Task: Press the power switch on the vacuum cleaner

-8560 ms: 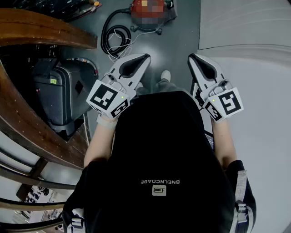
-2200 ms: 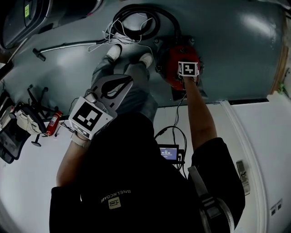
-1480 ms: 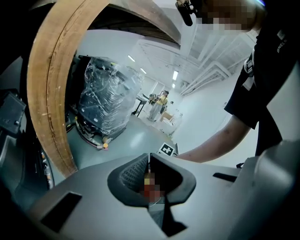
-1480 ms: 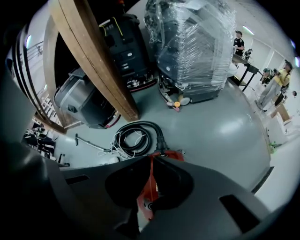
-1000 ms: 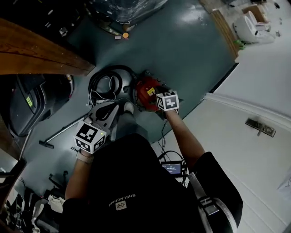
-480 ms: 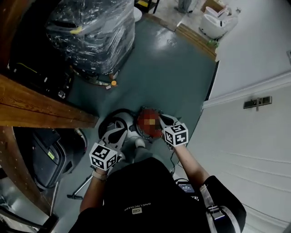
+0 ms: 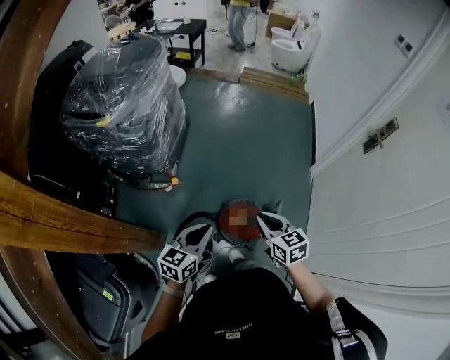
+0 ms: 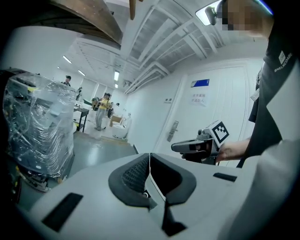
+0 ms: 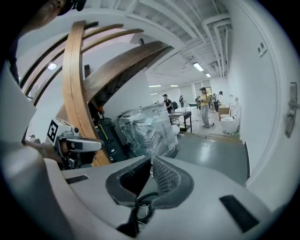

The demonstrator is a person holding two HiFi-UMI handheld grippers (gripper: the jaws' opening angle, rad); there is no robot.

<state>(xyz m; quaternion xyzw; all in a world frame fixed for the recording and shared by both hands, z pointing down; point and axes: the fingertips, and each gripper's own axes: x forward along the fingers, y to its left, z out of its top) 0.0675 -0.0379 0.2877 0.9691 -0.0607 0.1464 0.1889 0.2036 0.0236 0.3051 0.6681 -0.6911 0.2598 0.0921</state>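
Observation:
The red vacuum cleaner stands on the dark green floor just ahead of the person's feet, its top partly under a mosaic patch. A black hose coils at its left. My left gripper hovers left of the vacuum, held level, shut and empty. My right gripper is at the vacuum's right edge, lifted off it, also shut with nothing in it. Each gripper shows in the other's view: the right gripper and the left gripper. The power switch is not visible.
A plastic-wrapped pallet load stands ahead on the left. Curved wooden beams and a black suitcase crowd the near left. A white wall with a door handle runs along the right. People and a white toilet are far ahead.
The right gripper has come up off the vacuum's top. The person has straightened, and the head view now takes in the room. Both grippers are held level in front.

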